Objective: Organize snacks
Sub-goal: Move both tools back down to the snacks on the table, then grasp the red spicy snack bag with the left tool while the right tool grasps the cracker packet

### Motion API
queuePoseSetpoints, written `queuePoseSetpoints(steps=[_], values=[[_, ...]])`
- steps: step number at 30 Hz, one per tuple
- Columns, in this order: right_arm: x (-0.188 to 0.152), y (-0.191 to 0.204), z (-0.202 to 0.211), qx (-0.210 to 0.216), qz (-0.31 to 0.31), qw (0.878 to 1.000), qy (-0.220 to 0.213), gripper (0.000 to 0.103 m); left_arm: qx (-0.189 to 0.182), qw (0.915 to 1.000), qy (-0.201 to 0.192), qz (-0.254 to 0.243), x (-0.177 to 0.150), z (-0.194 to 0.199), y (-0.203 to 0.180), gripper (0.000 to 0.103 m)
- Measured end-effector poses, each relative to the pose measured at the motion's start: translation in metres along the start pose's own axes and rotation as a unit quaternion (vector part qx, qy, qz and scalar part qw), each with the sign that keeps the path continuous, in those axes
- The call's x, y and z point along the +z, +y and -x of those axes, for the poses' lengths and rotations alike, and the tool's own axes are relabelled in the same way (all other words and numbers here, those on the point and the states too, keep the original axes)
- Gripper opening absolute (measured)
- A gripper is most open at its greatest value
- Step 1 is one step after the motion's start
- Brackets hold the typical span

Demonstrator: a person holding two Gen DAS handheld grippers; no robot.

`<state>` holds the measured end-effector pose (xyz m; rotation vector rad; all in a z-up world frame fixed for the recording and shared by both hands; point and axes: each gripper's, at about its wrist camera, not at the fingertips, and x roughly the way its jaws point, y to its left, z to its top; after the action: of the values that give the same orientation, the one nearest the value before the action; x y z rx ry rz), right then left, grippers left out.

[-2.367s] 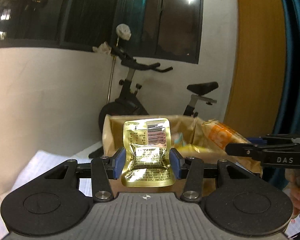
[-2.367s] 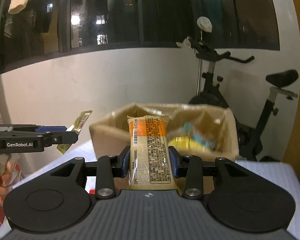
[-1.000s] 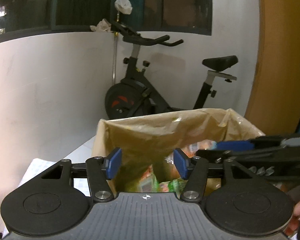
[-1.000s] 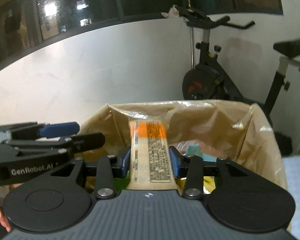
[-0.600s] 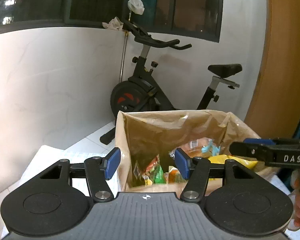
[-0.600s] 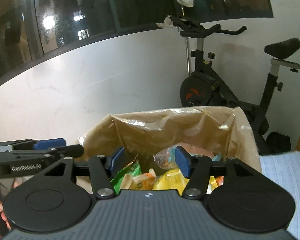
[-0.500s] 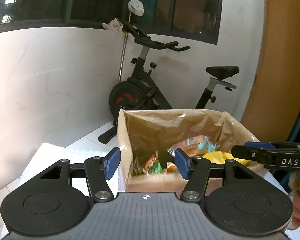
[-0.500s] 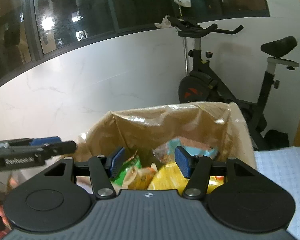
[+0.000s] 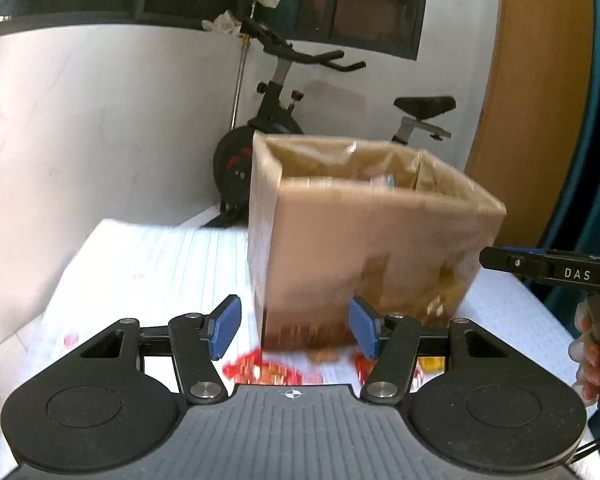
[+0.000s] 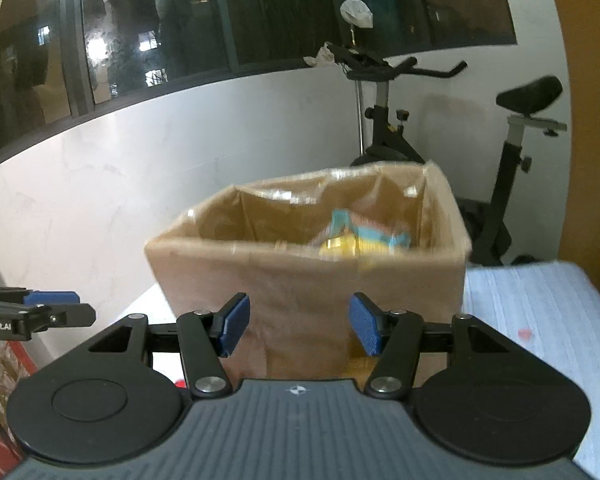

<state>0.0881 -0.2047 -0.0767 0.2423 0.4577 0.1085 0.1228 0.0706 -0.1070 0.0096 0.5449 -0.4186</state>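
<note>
We hold both grippers, left (image 9: 294,326) and right (image 10: 298,330), with jaws apart and empty, near the box (image 9: 364,240) of snacks (image 10: 360,240).

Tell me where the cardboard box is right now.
The cardboard box stands on the white table, centre of both wrist views, just beyond the open fingers, with the exercise bike behind it and red snack packets at its near base.

A black exercise bike (image 9: 284,136) stands at twelve o'clock against the white wall (image 9: 100,128). Dark windows (image 10: 180,32) run above; an orange panel (image 9: 540,100) rises at two o'clock.
</note>
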Motion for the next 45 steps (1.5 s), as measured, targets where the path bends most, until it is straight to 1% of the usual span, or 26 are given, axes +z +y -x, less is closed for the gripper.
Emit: queuePoseSetpoints(steps=[4, 7, 11, 14, 18, 22, 30, 36, 38, 39, 42, 45], values=[[-0.035, 0.011, 0.004, 0.008, -0.007, 1.000, 0.026, 0.059, 0.011, 0.9998, 0.017, 0.006, -0.033, 0.001, 0.000, 0.062], [-0.064, 0.025, -0.003, 0.021, -0.004, 0.998, 0.063, 0.059, 0.026, 0.9994, 0.023, 0.008, -0.052, -0.001, -0.001, 0.062], [-0.094, 0.041, -0.012, 0.037, 0.017, 0.993, 0.110, 0.059, 0.028, 0.9988, 0.037, 0.016, -0.066, -0.004, 0.001, 0.062], [-0.106, 0.049, -0.019, 0.047, 0.033, 0.989, 0.137, 0.059, 0.030, 0.9985, 0.044, 0.006, -0.071, -0.007, 0.001, 0.062], [-0.117, 0.055, -0.026, 0.058, 0.038, 0.984, 0.164, 0.059, 0.029, 0.9984, 0.047, 0.006, -0.075, -0.011, 0.001, 0.062], [-0.126, 0.055, -0.031, 0.062, 0.040, 0.980, 0.186, 0.059, 0.028, 0.9978, 0.059, 0.007, -0.082, -0.017, -0.002, 0.062], [-0.141, 0.068, -0.039, 0.074, 0.066, 0.970, 0.220, 0.059, 0.034, 0.9969, 0.070, 0.007, -0.090, -0.022, 0.000, 0.062], [-0.150, 0.071, -0.043, 0.080, 0.074, 0.964, 0.242, 0.059, 0.040, 0.9963, 0.075, 0.011, -0.092, -0.027, 0.003, 0.062], [-0.153, 0.073, -0.046, 0.080, 0.082, 0.962, 0.249, 0.057, 0.041, 0.9962, 0.076, 0.012, -0.092, -0.027, 0.004, 0.062], [-0.154, 0.074, -0.047, 0.077, 0.086, 0.961, 0.252, 0.053, 0.041, 0.9961, 0.077, 0.012, -0.092, -0.027, 0.004, 0.062], [-0.154, 0.072, -0.046, 0.076, 0.081, 0.962, 0.250, 0.050, 0.041, 0.9961, 0.077, 0.012, -0.092, -0.028, 0.005, 0.062], [-0.150, 0.061, -0.045, 0.061, 0.063, 0.967, 0.238, 0.050, 0.041, 0.9960, 0.078, 0.013, -0.092, -0.029, 0.006, 0.062]])
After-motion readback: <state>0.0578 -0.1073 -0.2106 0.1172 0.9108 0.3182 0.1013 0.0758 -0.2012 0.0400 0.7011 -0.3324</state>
